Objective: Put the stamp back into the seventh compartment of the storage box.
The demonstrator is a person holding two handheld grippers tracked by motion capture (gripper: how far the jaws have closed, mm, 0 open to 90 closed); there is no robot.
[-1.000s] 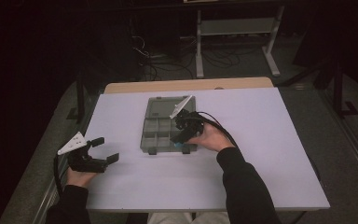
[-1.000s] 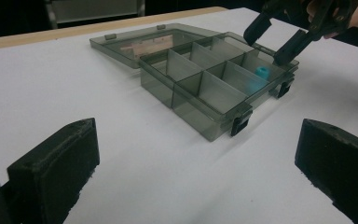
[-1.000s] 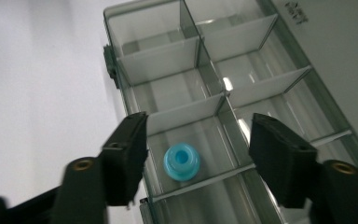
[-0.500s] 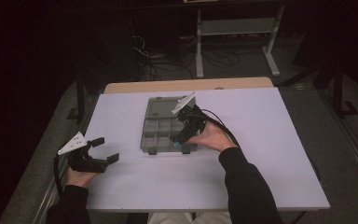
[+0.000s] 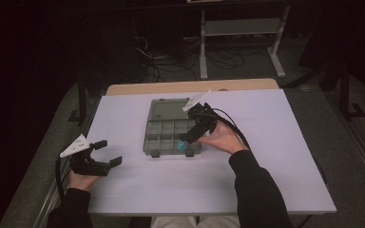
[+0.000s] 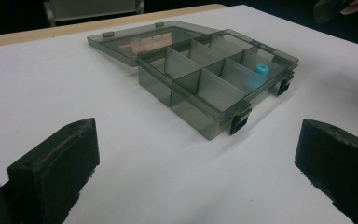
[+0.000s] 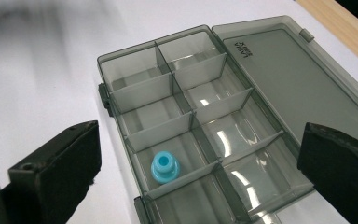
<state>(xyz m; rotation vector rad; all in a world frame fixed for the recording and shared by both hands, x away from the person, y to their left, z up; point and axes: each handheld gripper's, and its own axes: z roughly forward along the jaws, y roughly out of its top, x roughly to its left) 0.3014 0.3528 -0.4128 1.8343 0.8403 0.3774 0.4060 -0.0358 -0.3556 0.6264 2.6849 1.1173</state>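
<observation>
A smoky grey compartment box (image 5: 164, 133) lies open in the middle of the white table, its lid (image 5: 164, 109) flat behind it. A small blue plastic piece (image 7: 164, 167) stands in one of the box's near-row compartments, also seen as the blue piece (image 5: 182, 144) and the blue piece (image 6: 262, 70). My right gripper (image 5: 189, 137) hovers over that end of the box, open, with nothing between its jaws. At the table's left edge my left gripper (image 5: 108, 153) is held open and empty, facing the box (image 6: 214, 79) from a distance.
The other compartments (image 7: 168, 70) look empty. Bare white table (image 5: 266, 156) surrounds the box. A wooden strip (image 5: 190, 87) runs along the far edge. Beyond it are dark floor, cables and a metal stand (image 5: 240, 28).
The right gripper has pulled back slightly from the box's near right end, and the blue piece now shows in its compartment. The left gripper has hardly moved.
</observation>
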